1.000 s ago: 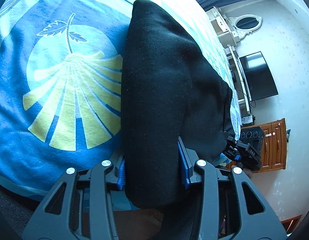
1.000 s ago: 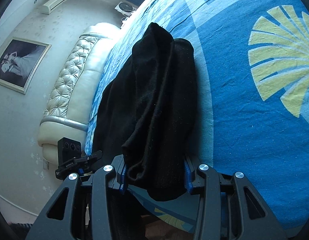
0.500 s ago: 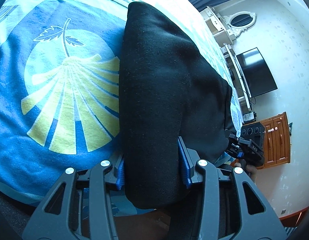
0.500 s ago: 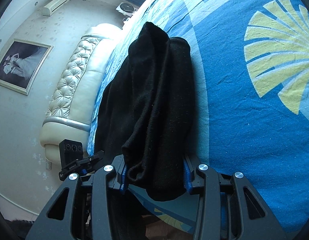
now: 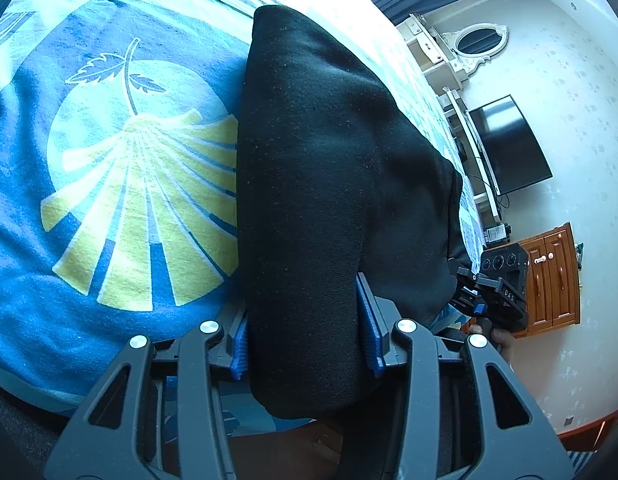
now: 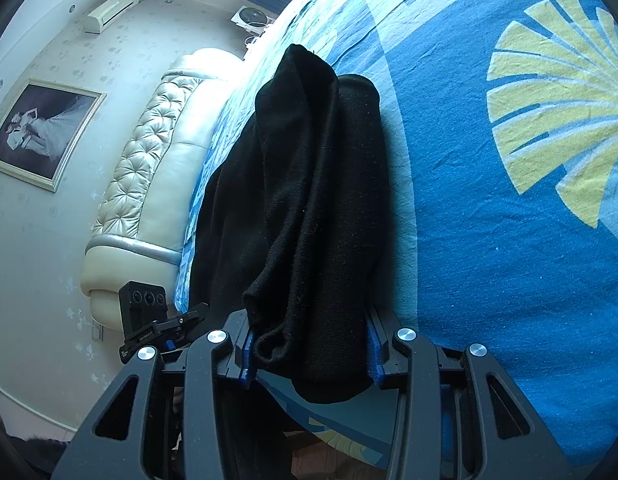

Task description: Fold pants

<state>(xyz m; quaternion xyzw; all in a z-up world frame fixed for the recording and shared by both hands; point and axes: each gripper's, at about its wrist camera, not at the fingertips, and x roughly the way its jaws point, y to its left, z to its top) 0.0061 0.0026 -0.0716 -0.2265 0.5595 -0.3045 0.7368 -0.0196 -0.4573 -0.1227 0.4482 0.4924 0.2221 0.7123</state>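
The black pants (image 5: 325,184) lie on the bed, on a blue bedsheet (image 5: 109,280) printed with yellow fan-shaped leaves, and both ends nearest the cameras are lifted off it in the grippers.

In the left wrist view, the left gripper (image 5: 305,344) has its two fingers (image 5: 239,344) closed against a thick, smooth fold of the pants, the blue pads pressing the cloth from either side. The cloth bulges past the fingers toward the camera and runs away from them across the bedsheet, with the yellow leaf print just to its left. To the right of the pants the other gripper (image 5: 497,288) shows at the edge of the bed, a hand partly visible beneath it.

In the right wrist view, the right gripper (image 6: 309,348) likewise has its fingers (image 6: 375,356) shut on a bunched, wrinkled end of the pants (image 6: 309,200), a hem curling out beside the left pad. The bedsheet (image 6: 509,260) lies to the right of the pants, and a padded cream headboard (image 6: 149,184) stands to their left. The left gripper (image 6: 157,320) appears low, left of the pants.

Beyond the pants in the left view, a television (image 5: 509,144) and a wooden cabinet (image 5: 553,280) stand against the wall.
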